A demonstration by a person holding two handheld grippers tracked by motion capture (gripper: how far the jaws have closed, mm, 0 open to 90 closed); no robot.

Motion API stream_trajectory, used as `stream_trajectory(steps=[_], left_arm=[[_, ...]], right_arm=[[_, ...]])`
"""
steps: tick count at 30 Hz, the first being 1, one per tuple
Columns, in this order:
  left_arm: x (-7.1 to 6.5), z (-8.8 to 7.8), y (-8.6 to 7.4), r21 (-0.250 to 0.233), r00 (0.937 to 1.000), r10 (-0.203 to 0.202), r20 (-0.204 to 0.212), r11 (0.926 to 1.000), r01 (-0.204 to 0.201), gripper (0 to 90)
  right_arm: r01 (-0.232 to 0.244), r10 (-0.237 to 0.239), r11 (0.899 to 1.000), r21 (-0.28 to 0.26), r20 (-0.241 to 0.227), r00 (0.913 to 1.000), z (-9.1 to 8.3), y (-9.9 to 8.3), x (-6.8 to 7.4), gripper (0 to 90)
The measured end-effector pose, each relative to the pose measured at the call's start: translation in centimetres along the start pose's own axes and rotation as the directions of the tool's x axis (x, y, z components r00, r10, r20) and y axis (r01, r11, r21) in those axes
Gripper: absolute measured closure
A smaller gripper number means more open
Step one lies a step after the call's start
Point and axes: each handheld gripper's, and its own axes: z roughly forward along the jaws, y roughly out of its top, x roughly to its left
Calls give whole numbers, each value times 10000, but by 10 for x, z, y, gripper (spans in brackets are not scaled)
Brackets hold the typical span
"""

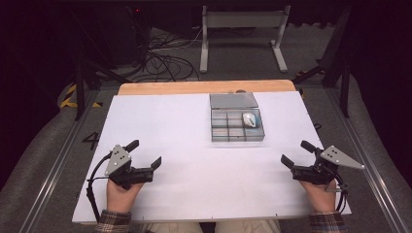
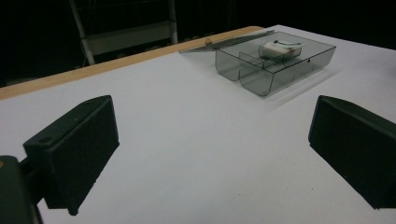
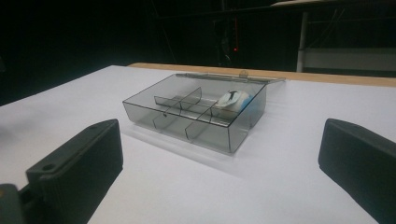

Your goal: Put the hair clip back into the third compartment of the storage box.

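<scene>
White board covers most of the table, matte and smooth, a strip of pale wood edge showing along its far side. Beyond it, dark floor with a tangle of black cables and a grey metal stand on two feet. On the far half of the board, right of centre, sits a compartment box of smoky translucent plastic, rectangular, thin-walled, split by low dividers into small cells; its flat lid lies open, hinged back on the far side and resting on the board. In the box's far right cell lies a small rounded white object, oval, glossy, with a darker bluish streak across it; what it is cannot be told. The left gripper rests at the near left of the board, held in a hand with a plaid cuff, black angular body under a grey three-cornered plate; jaws spread wide, nothing between them. The right gripper rests at the near right, same build, jaws likewise parted and empty. Both are well apart from the box, pointing roughly toward it. Jaw pads read as blocky, matte black, flat-faced.
</scene>
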Motion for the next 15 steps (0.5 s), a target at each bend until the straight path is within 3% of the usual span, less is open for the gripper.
stream_trajectory(steps=[15], left_arm=[[0,-1,0,-108,9999,-66,-88,9999,65,21]], right_arm=[[93,-94,9999,84,99,9999,2,-3,0,2]])
